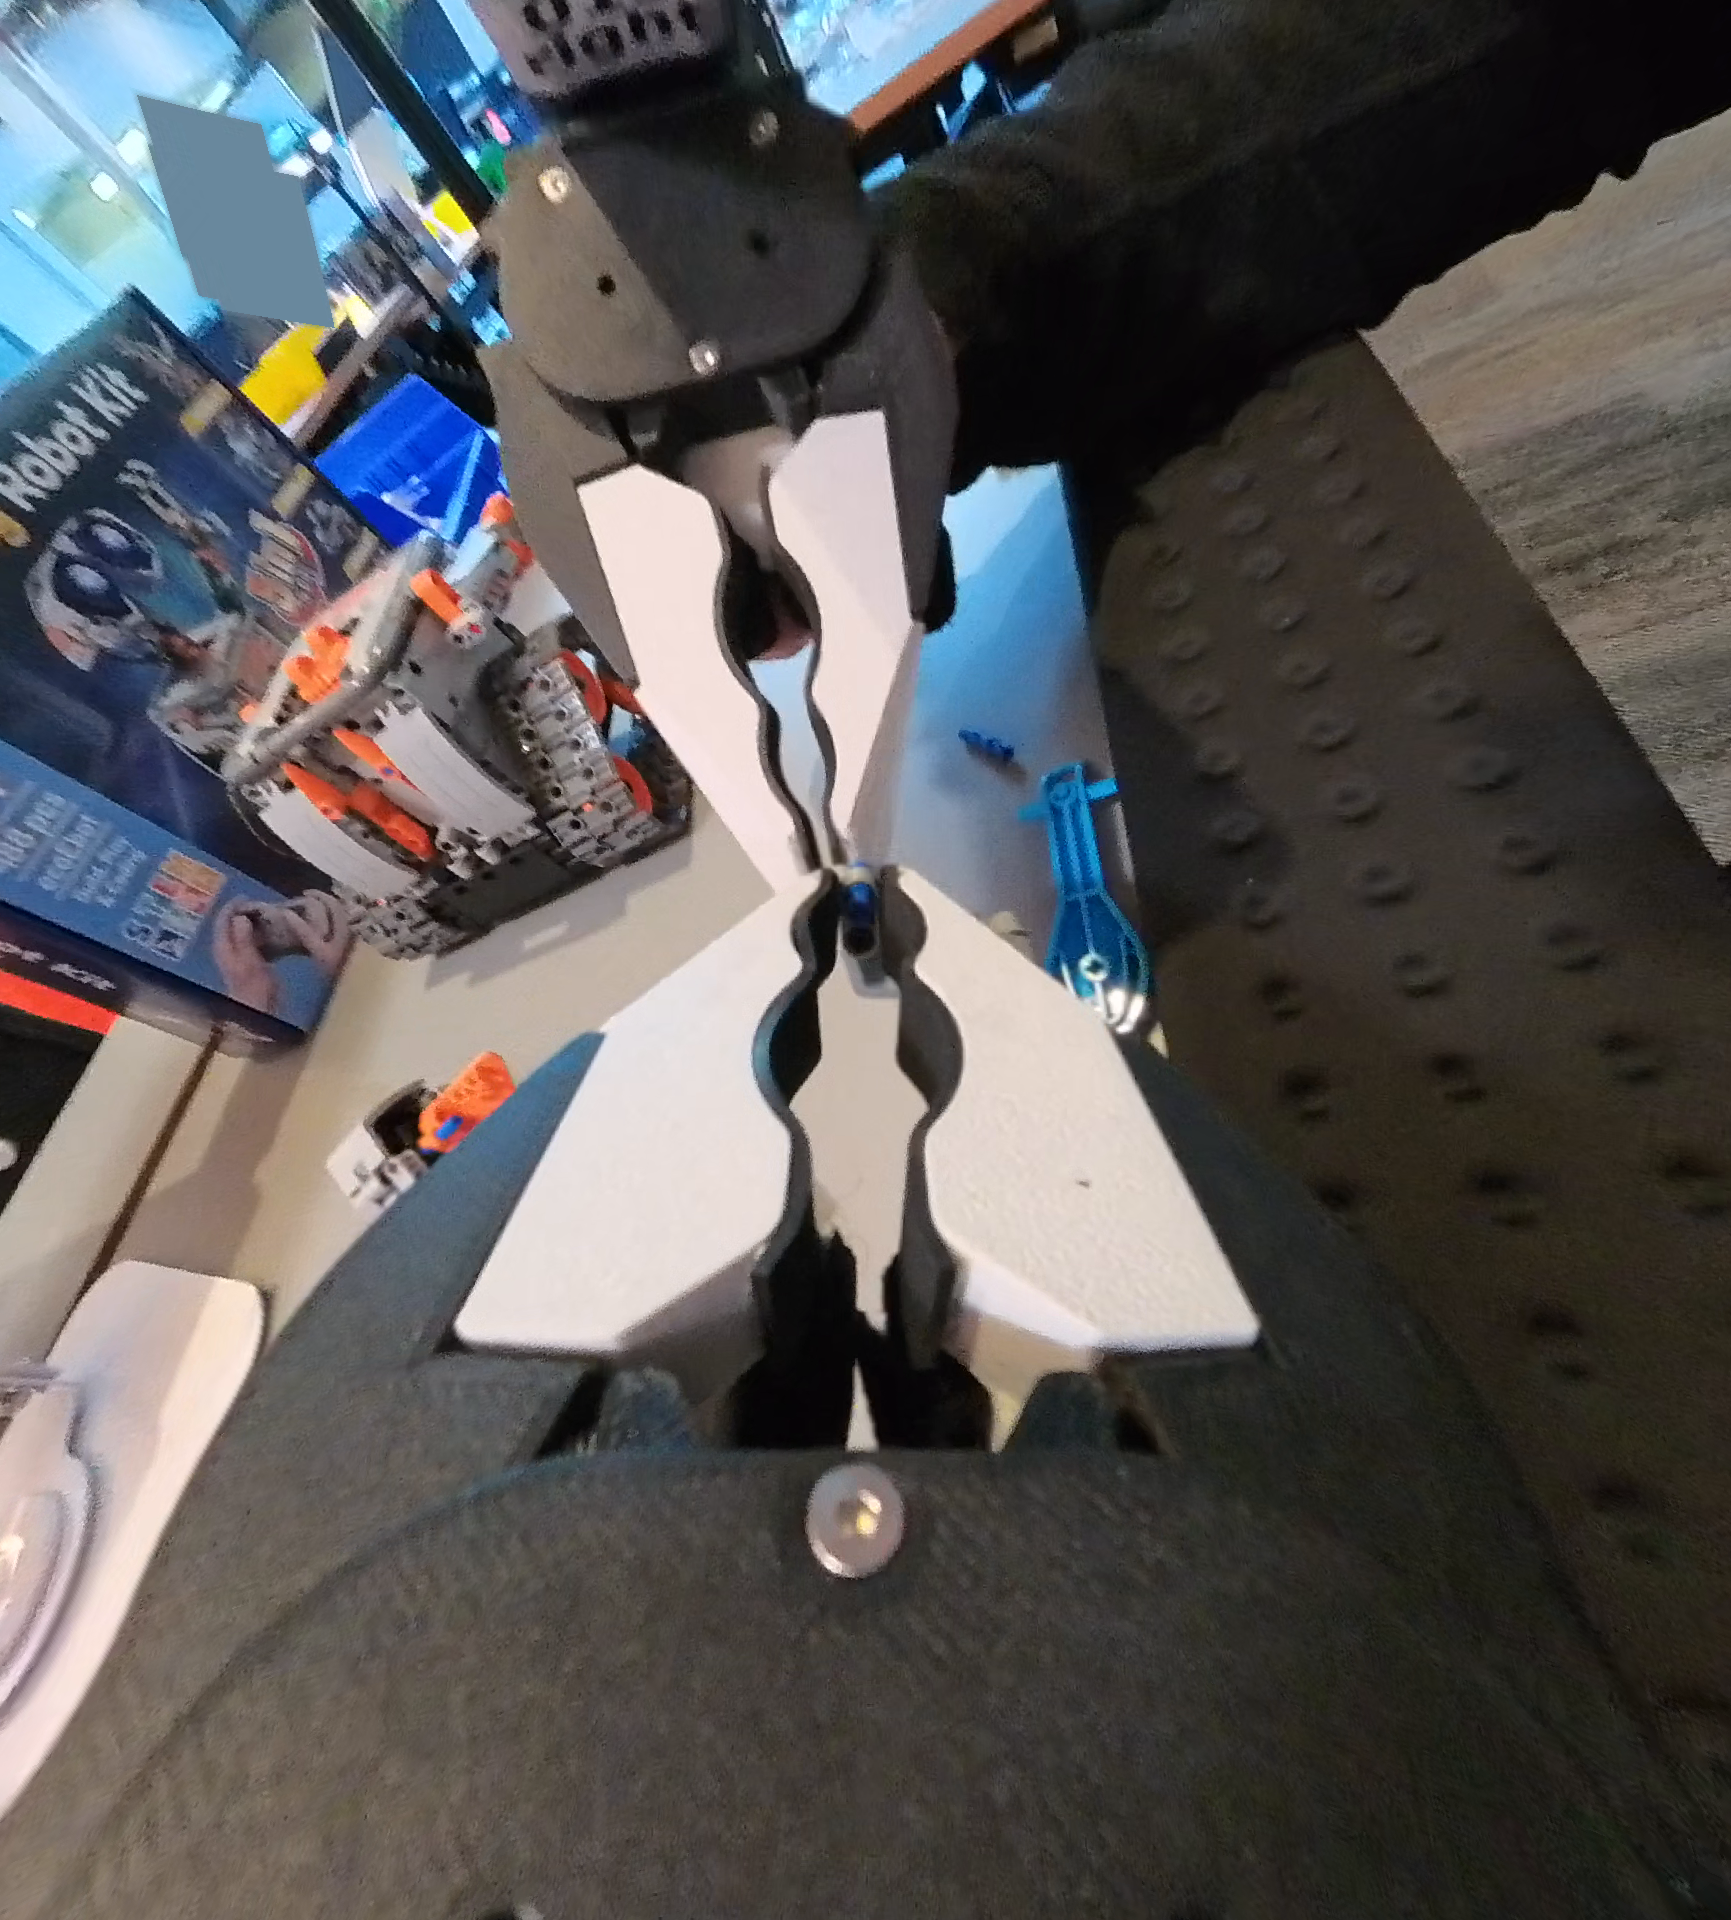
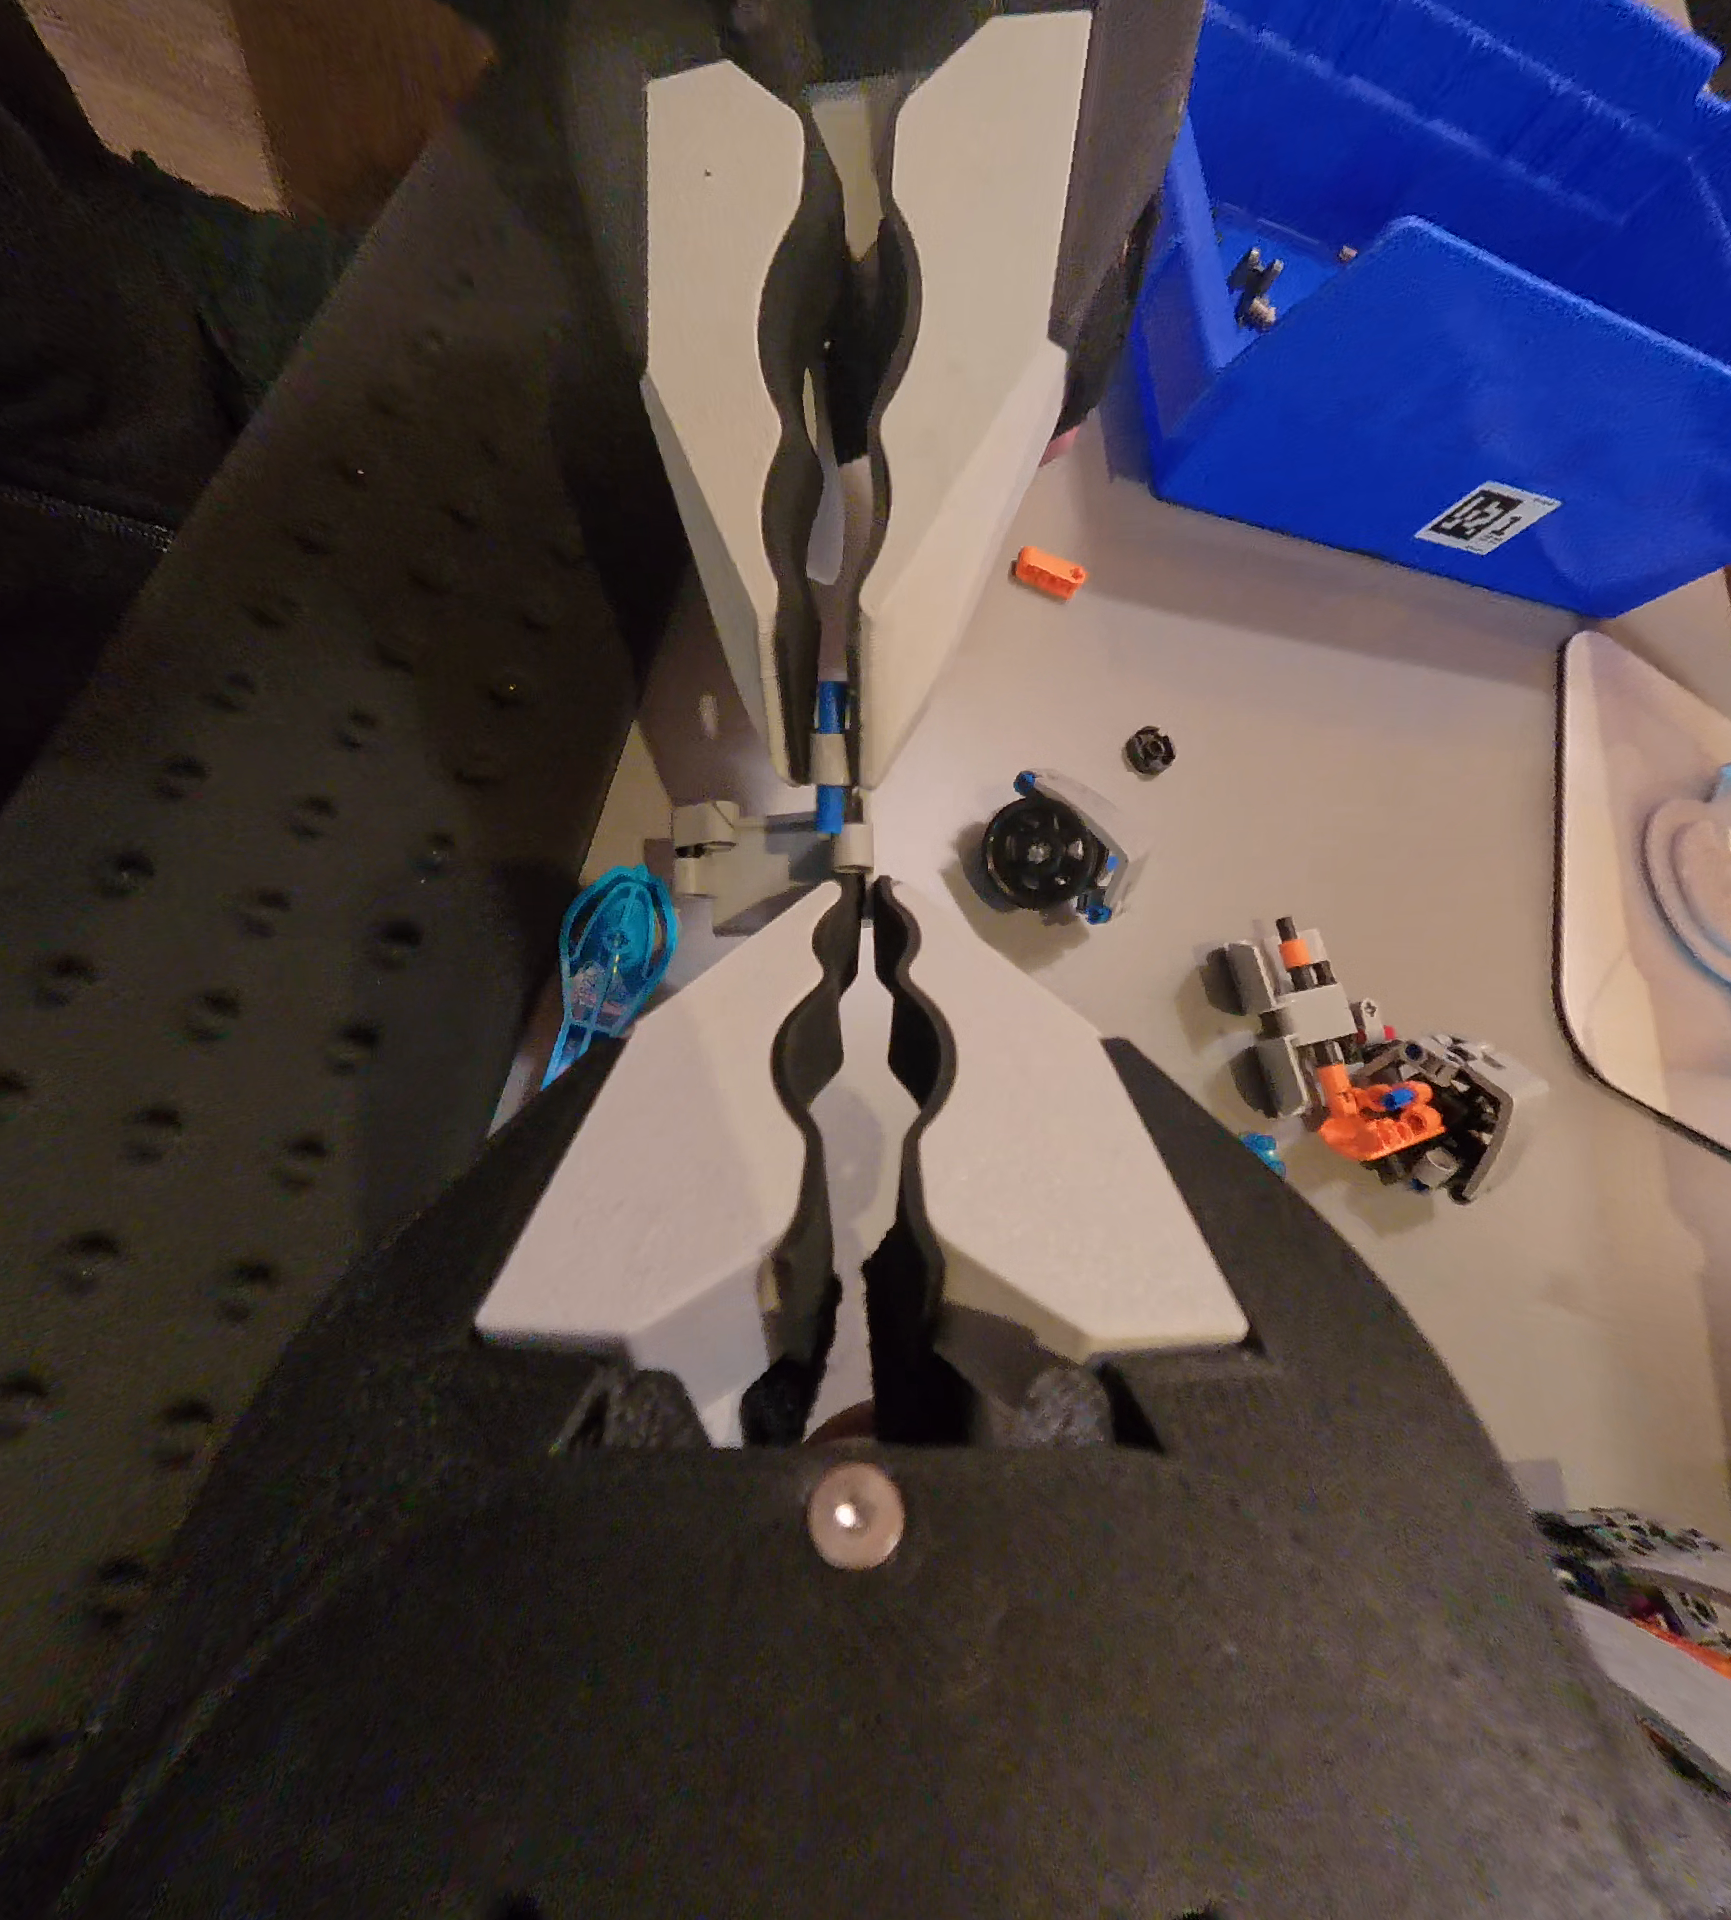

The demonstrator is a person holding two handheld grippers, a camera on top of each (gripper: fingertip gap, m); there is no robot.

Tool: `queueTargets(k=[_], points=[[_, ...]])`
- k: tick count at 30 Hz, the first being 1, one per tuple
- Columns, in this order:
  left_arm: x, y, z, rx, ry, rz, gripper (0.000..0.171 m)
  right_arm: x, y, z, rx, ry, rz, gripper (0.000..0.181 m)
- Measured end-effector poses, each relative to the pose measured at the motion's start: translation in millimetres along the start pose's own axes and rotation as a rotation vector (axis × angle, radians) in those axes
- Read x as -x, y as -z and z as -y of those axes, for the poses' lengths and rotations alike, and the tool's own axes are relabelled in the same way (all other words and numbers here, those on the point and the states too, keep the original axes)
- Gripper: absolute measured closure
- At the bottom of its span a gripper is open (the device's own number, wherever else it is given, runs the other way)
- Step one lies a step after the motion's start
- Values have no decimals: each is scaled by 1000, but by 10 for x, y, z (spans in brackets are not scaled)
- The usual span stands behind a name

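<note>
**Two grippers meet tip to tip over a small blue pin**

Where the two grippers face each other above the desk, the left gripper has its fingers clamped on a small blue pin with pale grey sleeves. The right gripper has its fingers nearly together at the pin's near end; whether they grip it I cannot tell. To the left, a dark perforated panel crowds both tools, with a translucent blue tool beside it. To the right lie a black wheel assembly, an orange-and-grey block assembly and a blue bin. A tracked block robot and its box stand far left.
</note>
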State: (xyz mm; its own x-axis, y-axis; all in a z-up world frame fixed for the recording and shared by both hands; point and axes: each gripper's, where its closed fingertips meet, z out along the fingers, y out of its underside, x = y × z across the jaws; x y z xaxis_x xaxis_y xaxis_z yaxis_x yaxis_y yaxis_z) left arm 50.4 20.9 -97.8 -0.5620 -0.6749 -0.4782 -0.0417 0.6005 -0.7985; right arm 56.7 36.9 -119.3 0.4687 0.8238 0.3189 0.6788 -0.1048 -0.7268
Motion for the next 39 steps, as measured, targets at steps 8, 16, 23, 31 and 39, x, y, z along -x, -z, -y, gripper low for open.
queueTargets(k=[8, 16, 23, 31, 39], points=[[-39, -43, -223, 121, 11, -7, 166, 20, -29, -138, 69, -59, 39, 181], [-179, -97, -806, 390, 88, -86, 166, 56, -118, -341, 162, -117, 80, 181], [-117, -18, -906, 440, 178, -73, 161, 54, -124, -367, 170, -133, 86, 181], [-134, -52, -898, 465, 199, -98, 166, 62, -135, -364, 167, -136, 91, 181], [46, -69, -642, 363, 147, 21, 167, 0, -166, -397, 197, -169, 50, 181]])
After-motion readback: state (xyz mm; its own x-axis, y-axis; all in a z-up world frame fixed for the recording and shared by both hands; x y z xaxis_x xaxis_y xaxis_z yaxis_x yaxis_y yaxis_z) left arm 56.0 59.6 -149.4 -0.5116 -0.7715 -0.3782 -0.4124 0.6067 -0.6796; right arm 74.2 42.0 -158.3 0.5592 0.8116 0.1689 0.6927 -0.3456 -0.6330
